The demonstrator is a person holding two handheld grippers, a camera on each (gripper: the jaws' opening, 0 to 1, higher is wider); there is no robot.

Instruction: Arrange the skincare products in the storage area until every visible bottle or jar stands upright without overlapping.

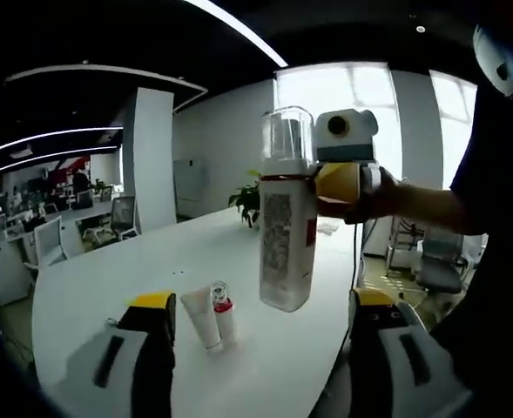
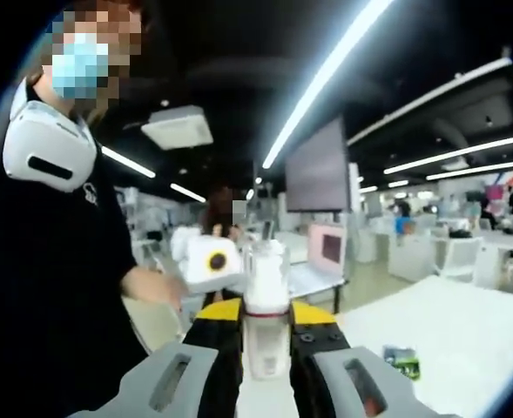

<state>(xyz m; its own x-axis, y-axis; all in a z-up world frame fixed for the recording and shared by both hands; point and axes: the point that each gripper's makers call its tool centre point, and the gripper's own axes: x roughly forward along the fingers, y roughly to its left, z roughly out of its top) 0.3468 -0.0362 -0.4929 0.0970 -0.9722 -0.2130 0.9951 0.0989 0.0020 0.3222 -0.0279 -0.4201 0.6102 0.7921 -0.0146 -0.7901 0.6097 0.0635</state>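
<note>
Across the left gripper view spreads a long white table point(image 1: 239, 252), its surface bare apart from two small things near the left gripper. Above the table, held in the air and touching nothing below, hangs a tall bottle point(image 1: 287, 218). Its long axis runs nearly straight up and down, with the clear cap point(image 1: 287, 139) pointing upward and the rounded base toward the table. It has a white body, a grey printed panel down the front and a red band near the shoulder. The right gripper point(image 1: 330, 185), coming in from the right with a person's hand point(image 1: 387, 198) behind it, pinches the bottle's upper part just under the cap.

Seen from the right gripper view, the same bottle point(image 2: 266, 305) stands between the right gripper point(image 2: 266, 335) jaws, which are pressed against its sides.

Low in the left gripper view, the left gripper point(image 1: 263, 315) has its jaws spread wide with nothing between them. Just ahead of its left jaw, a white tube point(image 1: 202, 318) and a smaller tube with a red part point(image 1: 224, 312) sit on the table, touching side by side.
</note>
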